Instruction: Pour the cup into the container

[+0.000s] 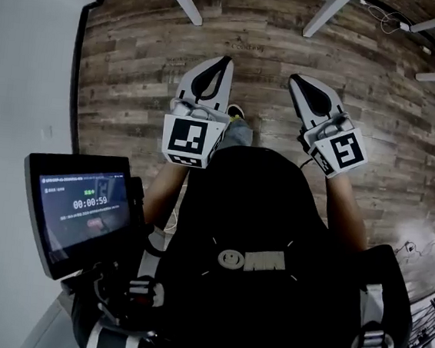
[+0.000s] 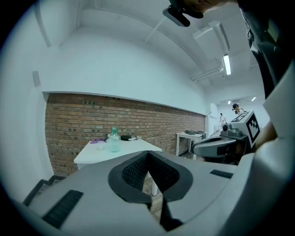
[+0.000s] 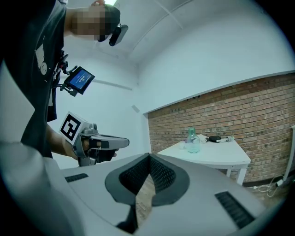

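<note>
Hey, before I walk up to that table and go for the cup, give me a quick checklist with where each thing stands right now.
1. Left gripper empty: ok, shut with nothing in it.
2. Right gripper empty: ok, shut with nothing in it.
3. Fingers open for a grasp: not ok, both pairs are shut.
4. Table within reach: not ok, it stands well ahead of both grippers.
5. Cup found: ok, on the table beside the bottle.
6. Cup full: cannot tell, too small to see.
</note>
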`<state>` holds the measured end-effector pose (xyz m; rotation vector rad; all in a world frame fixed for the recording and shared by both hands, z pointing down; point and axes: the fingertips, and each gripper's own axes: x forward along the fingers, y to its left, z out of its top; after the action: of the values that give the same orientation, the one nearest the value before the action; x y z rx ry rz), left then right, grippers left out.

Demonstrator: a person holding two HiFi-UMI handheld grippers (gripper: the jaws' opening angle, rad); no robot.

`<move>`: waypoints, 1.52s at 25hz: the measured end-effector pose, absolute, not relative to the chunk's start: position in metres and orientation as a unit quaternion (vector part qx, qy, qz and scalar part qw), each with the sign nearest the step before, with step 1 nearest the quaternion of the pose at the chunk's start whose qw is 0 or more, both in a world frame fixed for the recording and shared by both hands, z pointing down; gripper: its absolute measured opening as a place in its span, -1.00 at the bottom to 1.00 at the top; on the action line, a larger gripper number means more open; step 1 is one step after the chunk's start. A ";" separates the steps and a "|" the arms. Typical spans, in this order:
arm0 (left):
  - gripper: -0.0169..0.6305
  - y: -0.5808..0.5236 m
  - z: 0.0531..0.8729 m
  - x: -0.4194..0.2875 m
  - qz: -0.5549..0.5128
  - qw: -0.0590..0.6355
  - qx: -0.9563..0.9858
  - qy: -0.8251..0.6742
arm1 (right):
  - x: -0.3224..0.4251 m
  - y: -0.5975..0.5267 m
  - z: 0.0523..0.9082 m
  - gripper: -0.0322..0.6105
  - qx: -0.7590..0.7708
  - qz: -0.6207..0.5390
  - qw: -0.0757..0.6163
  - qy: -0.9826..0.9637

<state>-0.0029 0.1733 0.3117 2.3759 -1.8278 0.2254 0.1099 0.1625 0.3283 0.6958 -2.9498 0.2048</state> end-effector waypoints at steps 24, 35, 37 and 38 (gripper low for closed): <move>-0.93 0.416 0.317 0.086 0.099 0.102 0.758 -0.636 | 0.191 0.384 0.355 -0.89 0.207 0.124 0.047 -0.969; -0.93 0.533 0.310 0.076 0.082 0.095 0.767 -0.630 | 0.190 0.501 0.354 -0.89 0.231 0.115 0.056 -0.965; -0.93 0.563 0.310 0.074 0.075 0.094 0.774 -0.622 | 0.187 0.532 0.354 -0.89 0.245 0.112 0.059 -0.961; -0.93 0.579 0.310 0.073 0.072 0.096 0.777 -0.618 | 0.187 0.550 0.354 -0.89 0.253 0.112 0.061 -0.959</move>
<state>0.0732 0.5791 0.3104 2.3028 -1.8294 0.2123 0.1870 0.5498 0.3542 0.7663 -2.9019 0.3386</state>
